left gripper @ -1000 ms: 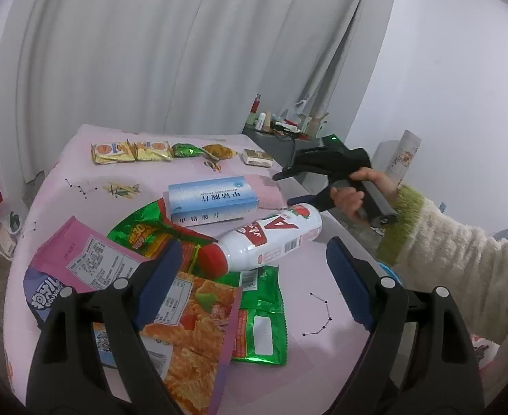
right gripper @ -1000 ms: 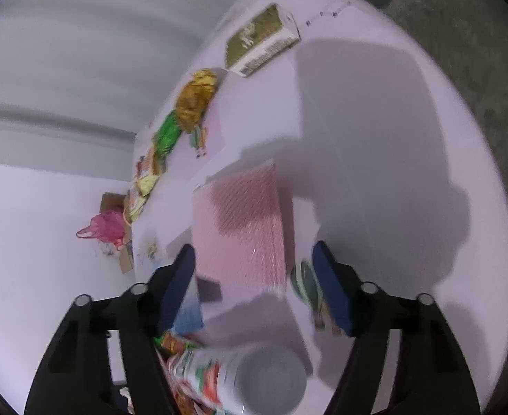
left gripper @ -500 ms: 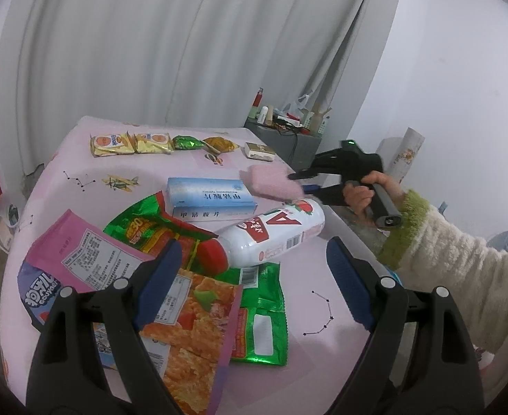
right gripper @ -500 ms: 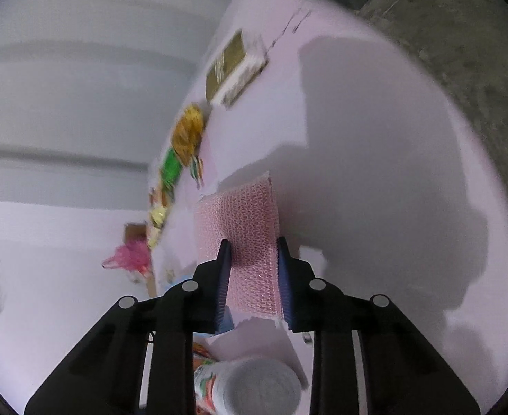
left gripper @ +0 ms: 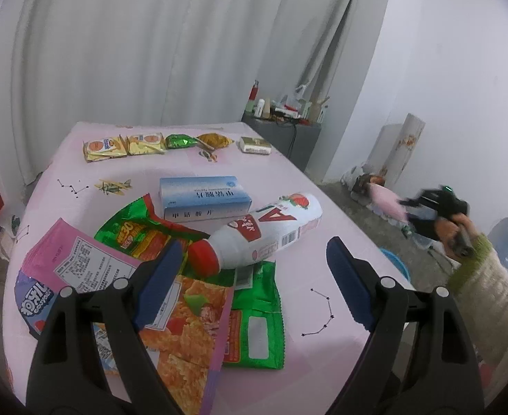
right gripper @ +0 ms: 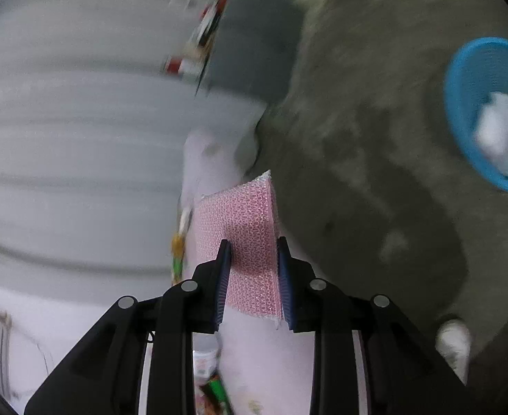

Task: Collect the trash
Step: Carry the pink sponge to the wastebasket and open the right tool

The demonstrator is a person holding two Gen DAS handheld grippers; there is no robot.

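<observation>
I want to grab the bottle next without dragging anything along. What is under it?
The white bottle lies across a green wrapper, a second green wrapper and the blue box's near edge; anything directly beneath is hidden.

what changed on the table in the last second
The right gripper closed on the pink bubble-wrap pad, lifted it off the table and swung it out over the floor toward the blue basket. The left gripper, bottle and wrappers stayed put.

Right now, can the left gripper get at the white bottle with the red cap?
Probably yes. The left gripper has open, empty jaws, and the white bottle lies on top of the wrappers just ahead of them with nothing in between.
</observation>
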